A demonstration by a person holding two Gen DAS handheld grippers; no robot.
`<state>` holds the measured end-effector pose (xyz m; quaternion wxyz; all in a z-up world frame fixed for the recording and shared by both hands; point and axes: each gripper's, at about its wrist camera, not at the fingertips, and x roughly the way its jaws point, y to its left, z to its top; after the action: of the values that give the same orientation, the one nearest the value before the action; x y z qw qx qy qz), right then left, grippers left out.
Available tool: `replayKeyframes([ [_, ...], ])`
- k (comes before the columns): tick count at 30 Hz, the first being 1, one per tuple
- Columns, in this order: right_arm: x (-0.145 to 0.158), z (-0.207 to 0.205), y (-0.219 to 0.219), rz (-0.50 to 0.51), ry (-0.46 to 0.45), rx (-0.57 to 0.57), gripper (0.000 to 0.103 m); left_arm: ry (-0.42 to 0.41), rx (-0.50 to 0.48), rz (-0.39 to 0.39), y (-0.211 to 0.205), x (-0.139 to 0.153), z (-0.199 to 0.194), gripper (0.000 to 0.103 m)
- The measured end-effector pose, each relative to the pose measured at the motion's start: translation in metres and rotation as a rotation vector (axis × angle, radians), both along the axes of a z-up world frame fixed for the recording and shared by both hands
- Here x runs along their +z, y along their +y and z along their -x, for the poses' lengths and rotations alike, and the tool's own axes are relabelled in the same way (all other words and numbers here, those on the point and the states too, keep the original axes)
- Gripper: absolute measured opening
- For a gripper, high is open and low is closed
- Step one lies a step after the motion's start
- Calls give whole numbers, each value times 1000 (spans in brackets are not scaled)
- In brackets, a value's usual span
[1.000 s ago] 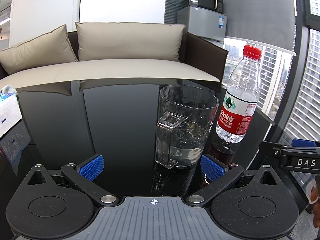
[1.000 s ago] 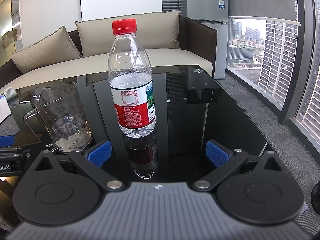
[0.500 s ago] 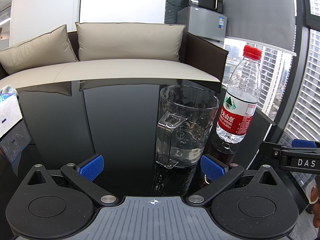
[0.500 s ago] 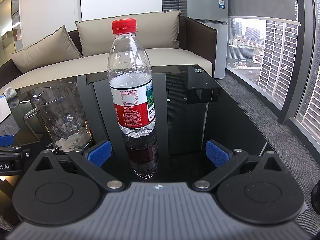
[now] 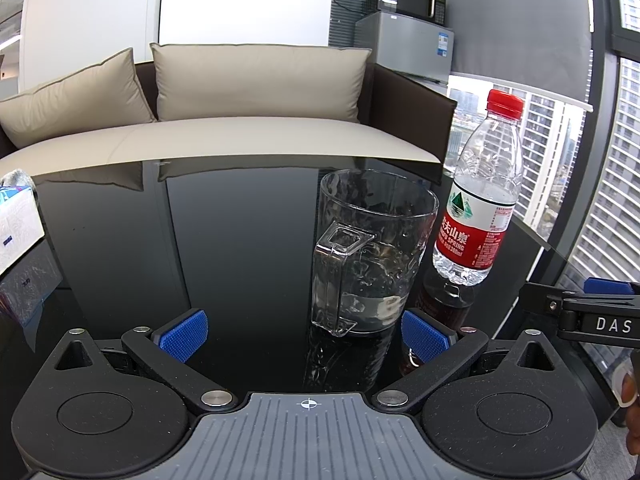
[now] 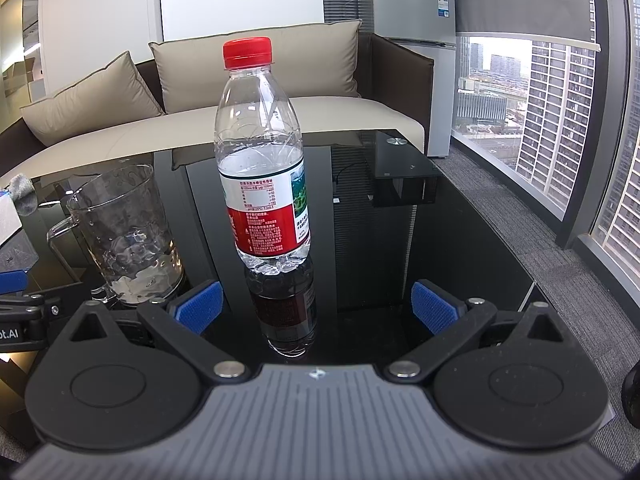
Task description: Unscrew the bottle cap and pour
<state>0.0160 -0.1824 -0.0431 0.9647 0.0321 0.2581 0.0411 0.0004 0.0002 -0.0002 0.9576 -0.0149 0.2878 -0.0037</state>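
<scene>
In the left wrist view, the left gripper [image 5: 304, 334] fills the bottom of the frame with its jaws spread wide and nothing between them. A clear glass mug [image 5: 370, 252] stands upright on the glossy black bench [image 5: 240, 240] at center right of the frame, its handle turned toward the camera and a little water in its base. Just beside the mug, toward the right edge, the water bottle [image 5: 478, 208] stands upright with its red cap [image 5: 505, 104] screwed on and a red and white label around its lower half; whether bottle and mug touch is hard to tell. A white tissue box [image 5: 16, 228] sits at the left edge of the frame.

In the right wrist view, the right gripper [image 6: 316, 307] also has its jaws released and apart, holding nothing. The bottle stands in the center of this frame, slightly left of the midline between the 2 blue pads [image 6: 432, 307], beyond their tips. The mug stands at center left. A beige sofa [image 6: 248, 120] with 2 cushions runs across the upper half behind the bench, and a grey fridge [image 6: 412, 12] stands at upper right.
</scene>
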Motion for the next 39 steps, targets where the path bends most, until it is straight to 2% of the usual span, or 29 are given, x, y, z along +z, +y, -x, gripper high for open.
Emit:
replayKeyframes([
  [25, 0, 0, -3, -8, 0, -10, 103, 17, -6, 9, 2, -2, -3, 102],
  [39, 2, -12, -19, -26, -12, -24, 103, 23, -58, 16, -6, -5, -2, 102],
])
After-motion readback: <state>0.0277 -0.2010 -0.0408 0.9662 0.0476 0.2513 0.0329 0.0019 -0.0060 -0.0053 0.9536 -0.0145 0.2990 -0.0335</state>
